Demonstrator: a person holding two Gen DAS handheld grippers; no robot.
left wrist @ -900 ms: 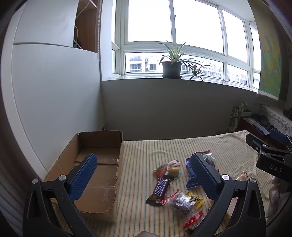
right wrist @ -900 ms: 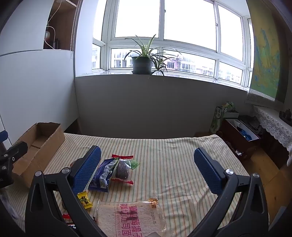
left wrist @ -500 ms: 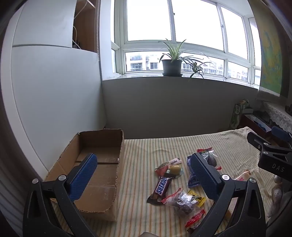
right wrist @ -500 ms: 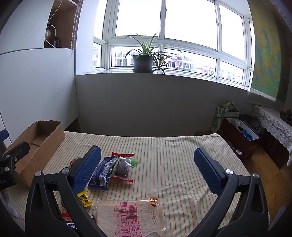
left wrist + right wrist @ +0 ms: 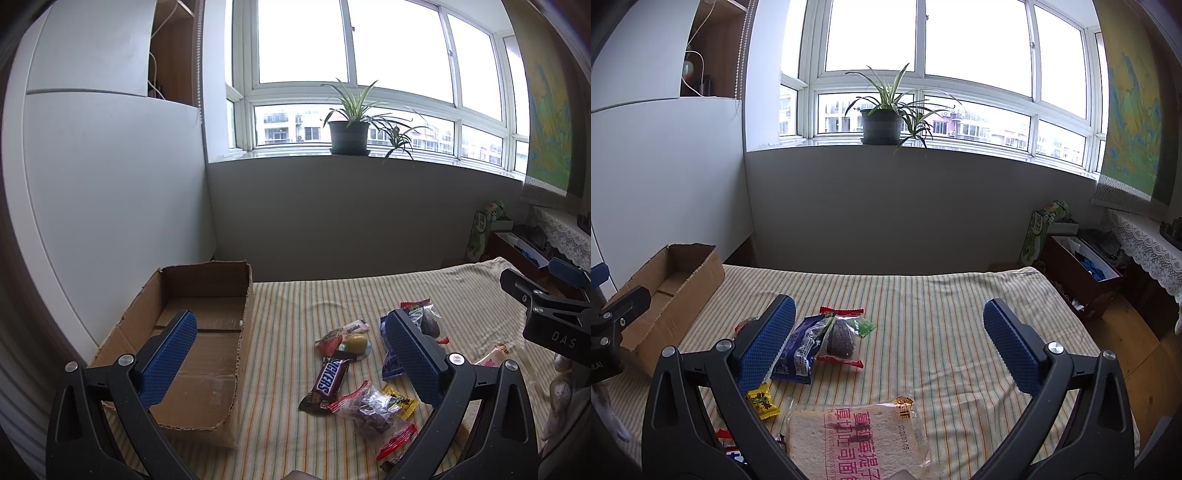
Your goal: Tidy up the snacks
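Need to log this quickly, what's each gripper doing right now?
Left gripper: open, holding nothing.
Right gripper: open, holding nothing.

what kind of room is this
Most likely a bedroom in a flat: the snacks lie on a striped sheet spread like bedding, a potted plant stands on the sill of a wide window facing apartment blocks, and a lace-covered side table sits to the right.

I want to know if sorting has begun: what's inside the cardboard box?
The cardboard box shows only its bare floor; no snacks. The left gripper hides part of the near floor.
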